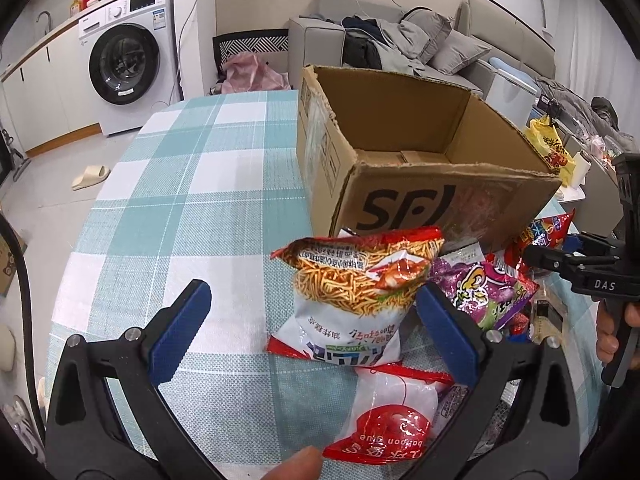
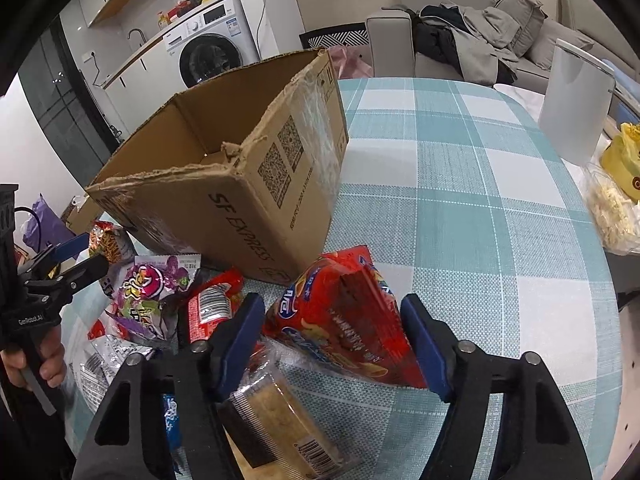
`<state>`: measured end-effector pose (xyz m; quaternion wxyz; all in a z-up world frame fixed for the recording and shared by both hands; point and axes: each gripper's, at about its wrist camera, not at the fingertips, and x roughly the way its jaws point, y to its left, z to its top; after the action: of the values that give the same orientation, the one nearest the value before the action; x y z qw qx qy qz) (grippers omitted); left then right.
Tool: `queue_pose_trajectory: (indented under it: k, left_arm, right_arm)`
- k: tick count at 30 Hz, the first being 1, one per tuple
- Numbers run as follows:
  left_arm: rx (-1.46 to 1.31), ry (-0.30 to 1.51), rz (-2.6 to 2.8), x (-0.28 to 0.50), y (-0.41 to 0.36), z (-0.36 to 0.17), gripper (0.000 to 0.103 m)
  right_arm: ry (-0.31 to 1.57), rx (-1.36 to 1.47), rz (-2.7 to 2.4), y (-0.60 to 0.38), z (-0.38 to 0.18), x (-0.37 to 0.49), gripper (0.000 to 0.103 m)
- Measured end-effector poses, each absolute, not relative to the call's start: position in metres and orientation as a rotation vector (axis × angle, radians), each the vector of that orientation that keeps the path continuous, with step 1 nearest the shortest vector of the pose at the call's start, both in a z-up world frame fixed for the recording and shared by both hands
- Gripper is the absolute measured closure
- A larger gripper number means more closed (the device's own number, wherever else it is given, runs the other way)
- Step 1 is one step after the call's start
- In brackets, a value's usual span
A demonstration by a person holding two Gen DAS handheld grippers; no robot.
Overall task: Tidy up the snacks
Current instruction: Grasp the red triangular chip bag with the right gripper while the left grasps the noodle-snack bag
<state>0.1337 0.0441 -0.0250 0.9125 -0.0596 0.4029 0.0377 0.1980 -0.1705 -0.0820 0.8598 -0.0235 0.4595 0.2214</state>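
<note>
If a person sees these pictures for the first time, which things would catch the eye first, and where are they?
The open cardboard box stands on the checked tablecloth, apparently empty as far as shown. In front of it lies a heap of bright snack bags. The left gripper stands open around the noodle snack bag, and the right gripper has the red chip bag between its pads.

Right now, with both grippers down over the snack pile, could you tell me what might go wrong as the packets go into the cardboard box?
1. The right gripper has its jaws around the red crinkly chip bag, which overlaps a clear plastic cake tub; lifting may drag the tub.
2. The left gripper straddles the white-and-red noodle-snack bag off-centre, so it could slip.
3. The brown cardboard box has tall walls close behind the pile; a low carry might nudge it.
</note>
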Motion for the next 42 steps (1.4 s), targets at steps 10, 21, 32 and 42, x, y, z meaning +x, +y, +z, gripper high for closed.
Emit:
queue_pose_trajectory:
  k: [10,21,32,42]
  left_arm:
    - [-0.123,0.847,0.071,0.135,0.044,-0.029,0.001]
    - [-0.139,0.863,0.045,0.138,0.044,-0.034,0.001]
    - [-0.083,0.871,-0.04,0.133,0.028,-0.032,0.048]
    - [-0.094,0.825,-0.077,0.122,0.028,-0.018,0.062]
  right_arm:
    - [0.937,-0.027,0.48,-0.179,-0.076,0.196,0.062]
    - [0.889,-0.021,0.493,-0.183,-0.059,0.189,0.063]
    - [0.841,-0.01,0.497,-0.186,-0.043,0.183,0.063]
    - [0.789,0.0,0.507,-0.189,-0.026,0.173,0.063]
